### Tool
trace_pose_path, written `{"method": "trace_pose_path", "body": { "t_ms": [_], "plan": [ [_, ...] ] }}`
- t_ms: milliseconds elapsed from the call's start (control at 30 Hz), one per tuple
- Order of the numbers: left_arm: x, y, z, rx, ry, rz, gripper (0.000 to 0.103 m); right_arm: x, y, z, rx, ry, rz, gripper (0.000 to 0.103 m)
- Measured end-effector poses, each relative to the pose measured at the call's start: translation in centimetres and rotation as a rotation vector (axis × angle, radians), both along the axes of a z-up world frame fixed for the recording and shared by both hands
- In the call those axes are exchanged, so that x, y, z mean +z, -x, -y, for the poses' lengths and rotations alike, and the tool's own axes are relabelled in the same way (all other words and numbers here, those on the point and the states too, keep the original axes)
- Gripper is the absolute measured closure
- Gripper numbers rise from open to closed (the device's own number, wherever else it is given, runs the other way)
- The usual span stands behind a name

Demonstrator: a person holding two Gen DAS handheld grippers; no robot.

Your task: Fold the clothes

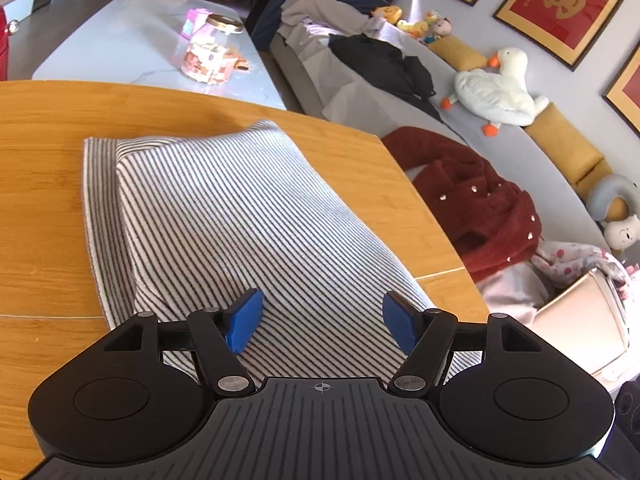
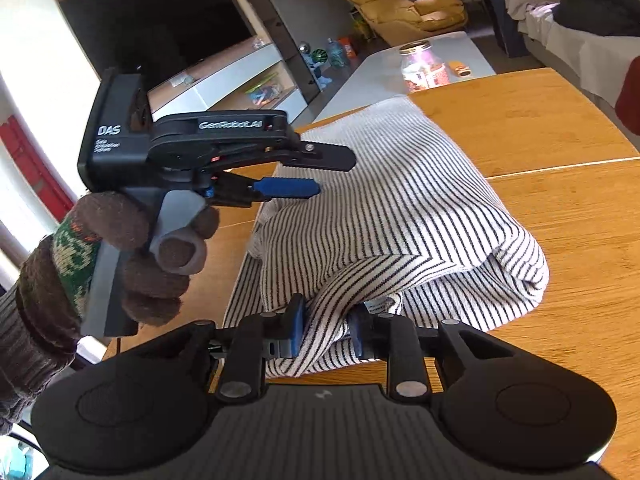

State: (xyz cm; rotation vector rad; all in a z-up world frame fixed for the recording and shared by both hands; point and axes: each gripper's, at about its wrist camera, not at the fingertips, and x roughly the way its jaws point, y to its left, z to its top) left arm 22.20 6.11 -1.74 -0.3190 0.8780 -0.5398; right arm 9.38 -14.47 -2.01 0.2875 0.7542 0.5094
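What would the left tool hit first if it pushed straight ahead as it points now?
Likely the striped garment: the open left tool hovers just over it, aimed along its top, above the wooden table. Height above the cloth is unclear.

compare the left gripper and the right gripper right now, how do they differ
The left gripper is open, its blue pads spread above the striped garment, gripping nothing. The right gripper is shut on a bunched fold at the garment's near edge. Both are black with blue pads, over the wooden table.
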Motion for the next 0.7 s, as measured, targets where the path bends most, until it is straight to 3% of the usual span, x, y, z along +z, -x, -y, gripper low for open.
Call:
{"method": "trace_pose_path", "body": {
  "t_ms": [133, 233, 300, 367, 433, 500, 533, 700],
  "plan": [
    [-0.2, 0.2, -1.4, 0.011, -0.019, 0.027, 0.031, 1.2, 0.5, -1.5, 0.1, 0.019, 0.038, 0.066],
    [-0.4, 0.4, -1.9, -0.004, -0.024, 0.059, 0.031, 3.1, 1.1, -1.3, 0.176, 0.007, 0.089, 0.038],
    [-0.5, 0.5, -2.0, -0.011, -0.023, 0.073, 0.031, 4.3, 1.4, -0.7, 0.196, 0.007, 0.134, 0.029],
    [-0.5, 0.8, -1.9, -0.012, -0.03, 0.08, 0.031, 4.7, 0.5, 0.2, 0.139, 0.042, 0.159, 0.02],
    [0.0, 1.4, -1.7, -0.013, -0.059, 0.089, 0.029, 5.0, -0.3, 1.0, 0.079, 0.078, 0.183, 0.018],
    [0.3, 2.5, -1.4, -0.022, -0.09, 0.103, 0.017, 5.4, -1.2, 1.9, 0.02, 0.113, 0.207, 0.016],
    [0.3, 3.2, -1.2, -0.032, -0.099, 0.11, 0.016, 5.6, -1.6, 2.3, -0.01, 0.131, 0.218, 0.015],
    [0.4, 6.6, -0.3, -0.08, -0.125, 0.154, 0.011, 1.2, -4.2, 2.2, -0.119, 0.324, 0.128, 0.014]
  ]
}}
